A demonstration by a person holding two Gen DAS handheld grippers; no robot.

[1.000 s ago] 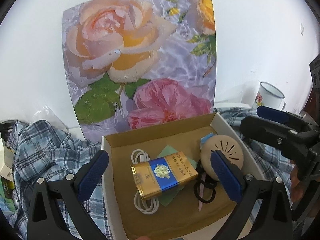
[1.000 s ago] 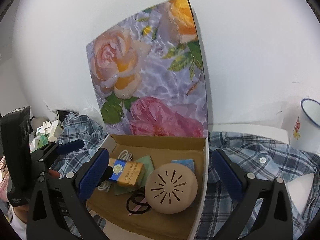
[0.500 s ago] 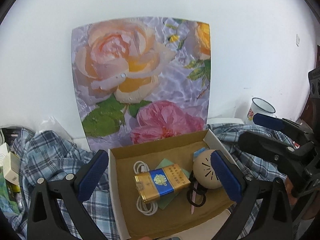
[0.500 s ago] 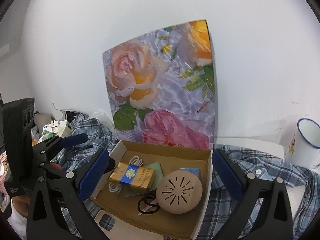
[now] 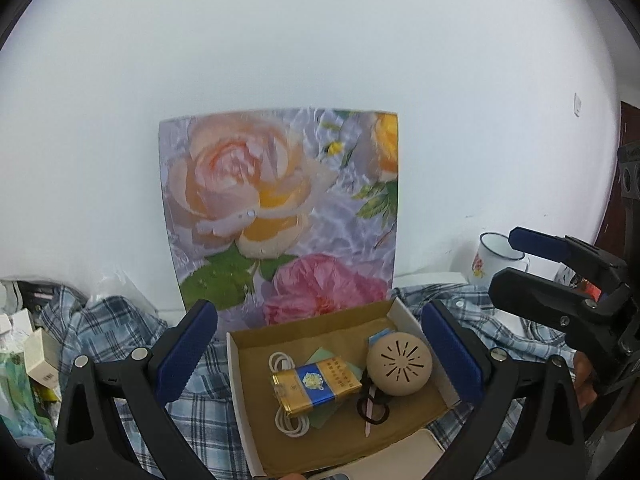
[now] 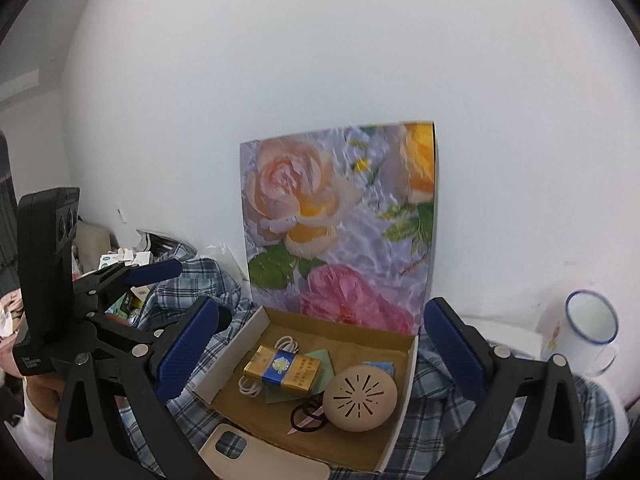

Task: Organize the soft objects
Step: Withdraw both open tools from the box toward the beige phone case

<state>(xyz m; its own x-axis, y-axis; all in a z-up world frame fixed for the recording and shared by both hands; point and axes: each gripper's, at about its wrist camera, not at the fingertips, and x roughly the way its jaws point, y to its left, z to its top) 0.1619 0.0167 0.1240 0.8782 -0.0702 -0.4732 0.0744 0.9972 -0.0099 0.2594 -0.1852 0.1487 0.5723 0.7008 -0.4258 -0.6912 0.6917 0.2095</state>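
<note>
left tongs [image 5: 320, 350]: released, holding nothing | right tongs [image 6: 316, 354]: released, holding nothing | both above open box [image 5: 240, 376] lying on plaid shirt [image 5: 116, 332]

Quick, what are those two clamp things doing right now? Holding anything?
Left gripper: open, holding nothing.
Right gripper: open, holding nothing.

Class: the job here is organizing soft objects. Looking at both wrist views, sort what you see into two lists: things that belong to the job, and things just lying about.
Belongs to the job:
plaid shirt
open cardboard box
left gripper, open
right gripper, open

Just lying about:
enamel mug
gold and blue pack
white cable
round beige case
phone case
</note>
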